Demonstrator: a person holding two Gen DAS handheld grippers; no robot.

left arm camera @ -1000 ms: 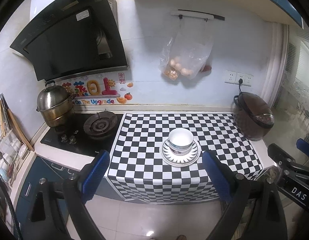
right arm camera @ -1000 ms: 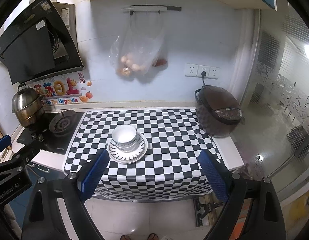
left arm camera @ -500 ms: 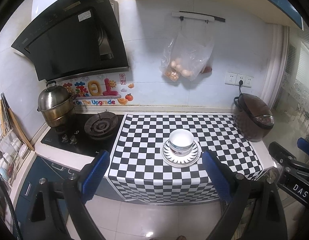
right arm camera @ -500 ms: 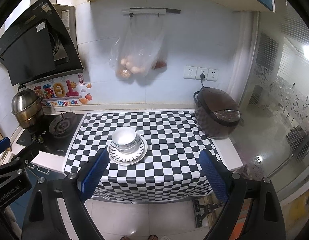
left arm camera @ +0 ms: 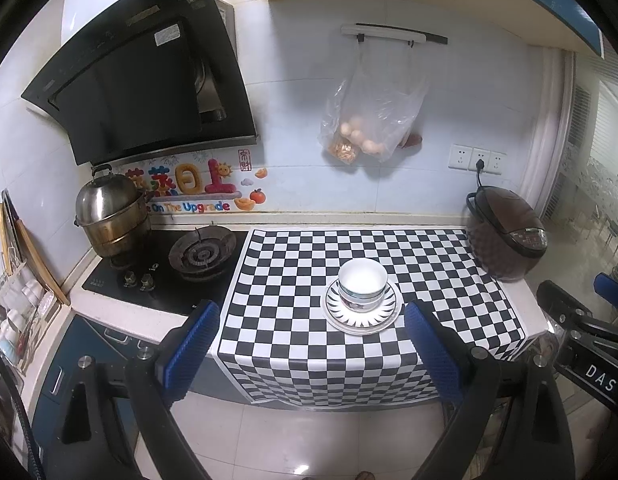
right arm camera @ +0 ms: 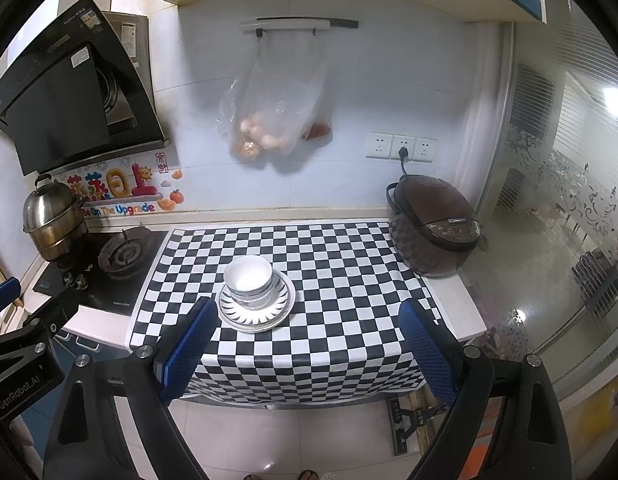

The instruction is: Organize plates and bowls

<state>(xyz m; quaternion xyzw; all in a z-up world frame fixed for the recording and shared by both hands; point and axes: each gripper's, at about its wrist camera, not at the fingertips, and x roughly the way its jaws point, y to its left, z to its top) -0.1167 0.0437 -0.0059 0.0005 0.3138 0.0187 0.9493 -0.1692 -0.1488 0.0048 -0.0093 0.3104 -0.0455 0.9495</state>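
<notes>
The left gripper (left arm camera: 311, 340) has 2 black fingers (left arm camera: 157, 396) faced with blue textured pads (left arm camera: 191, 346), silver screw heads on the frame, and a black cable along the left edge of its view. The right gripper (right arm camera: 305, 340) is the same build: 2 black fingers (right arm camera: 489, 392), blue textured pads (right arm camera: 423, 346), silver screws. White lettering reads "DAS" on the right unit's body in the left view and "GenRobot.AI" on the left unit's body in the right view.
</notes>
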